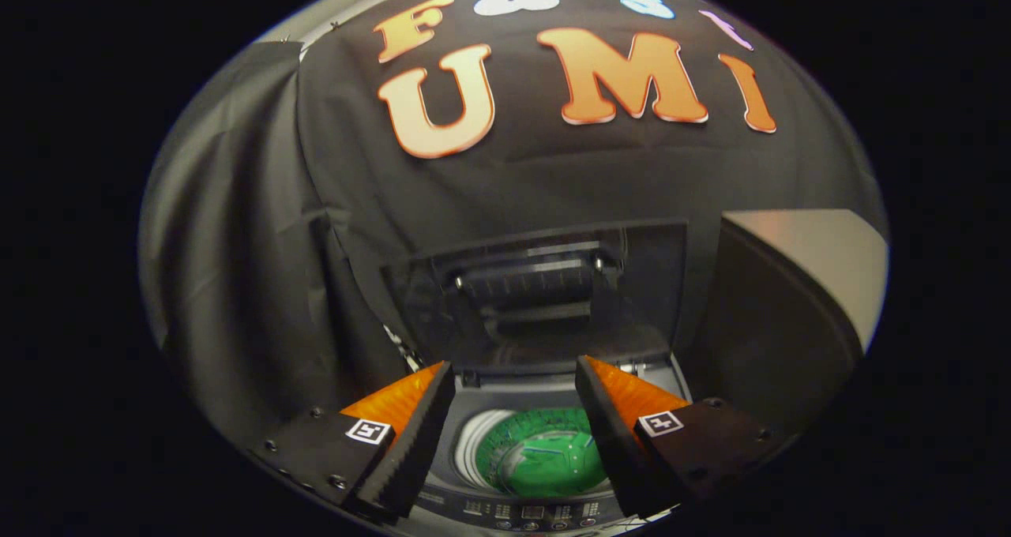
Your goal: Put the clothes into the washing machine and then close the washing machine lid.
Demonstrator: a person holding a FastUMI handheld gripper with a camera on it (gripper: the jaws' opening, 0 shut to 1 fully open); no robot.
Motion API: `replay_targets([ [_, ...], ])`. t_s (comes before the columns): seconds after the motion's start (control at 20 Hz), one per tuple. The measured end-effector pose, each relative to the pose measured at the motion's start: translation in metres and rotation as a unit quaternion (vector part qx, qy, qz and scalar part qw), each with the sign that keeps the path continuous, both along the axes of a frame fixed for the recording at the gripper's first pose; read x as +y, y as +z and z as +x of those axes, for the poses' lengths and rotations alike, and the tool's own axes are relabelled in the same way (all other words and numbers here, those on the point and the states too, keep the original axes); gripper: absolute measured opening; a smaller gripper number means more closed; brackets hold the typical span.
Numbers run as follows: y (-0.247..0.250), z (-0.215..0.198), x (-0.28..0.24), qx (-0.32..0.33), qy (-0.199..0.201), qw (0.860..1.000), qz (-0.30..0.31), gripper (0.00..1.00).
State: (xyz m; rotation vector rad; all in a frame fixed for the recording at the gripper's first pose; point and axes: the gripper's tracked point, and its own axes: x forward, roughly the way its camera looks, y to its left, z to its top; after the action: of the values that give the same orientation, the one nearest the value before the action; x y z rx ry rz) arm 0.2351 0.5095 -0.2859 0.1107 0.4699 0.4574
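Note:
A top-loading washing machine (474, 411) stands below and ahead of my fingers, its control panel (529, 512) nearest to me. Its dark glass lid (537, 292) stands raised upright against the booth wall behind the tub. A green garment (549, 458) lies inside the round drum, seen through the gap between my fingers. My gripper (515, 379) hovers above the tub opening, open, with a wide gap and nothing held between the fingers.
To the right of the machine stands a tall dark unit with a pale top face (806, 253). Black cloth hangs behind and to the left of the machine.

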Motion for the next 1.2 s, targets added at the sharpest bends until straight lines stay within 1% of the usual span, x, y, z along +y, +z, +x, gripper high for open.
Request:
replay_targets([
  [0.1,0.038,0.007,0.000,-0.024,-0.003,1.000,0.010,0.98],
  [0.2,0.062,0.019,-0.002,-0.047,-0.007,0.999,0.015,0.98],
  [0.35,0.087,0.058,-0.012,-0.072,-0.028,0.997,0.006,0.98],
  [0.45,0.095,0.082,-0.009,-0.079,-0.029,0.996,-0.009,0.98],
  [0.75,0.088,0.145,0.011,-0.094,-0.016,0.993,-0.073,0.98],
  [0.9,0.076,0.170,0.017,-0.094,-0.015,0.991,-0.091,0.98],
  [1.05,0.048,0.188,0.009,-0.058,-0.028,0.993,-0.098,0.99],
  [1.2,0.038,0.202,-0.005,-0.050,-0.055,0.992,-0.101,0.99],
])
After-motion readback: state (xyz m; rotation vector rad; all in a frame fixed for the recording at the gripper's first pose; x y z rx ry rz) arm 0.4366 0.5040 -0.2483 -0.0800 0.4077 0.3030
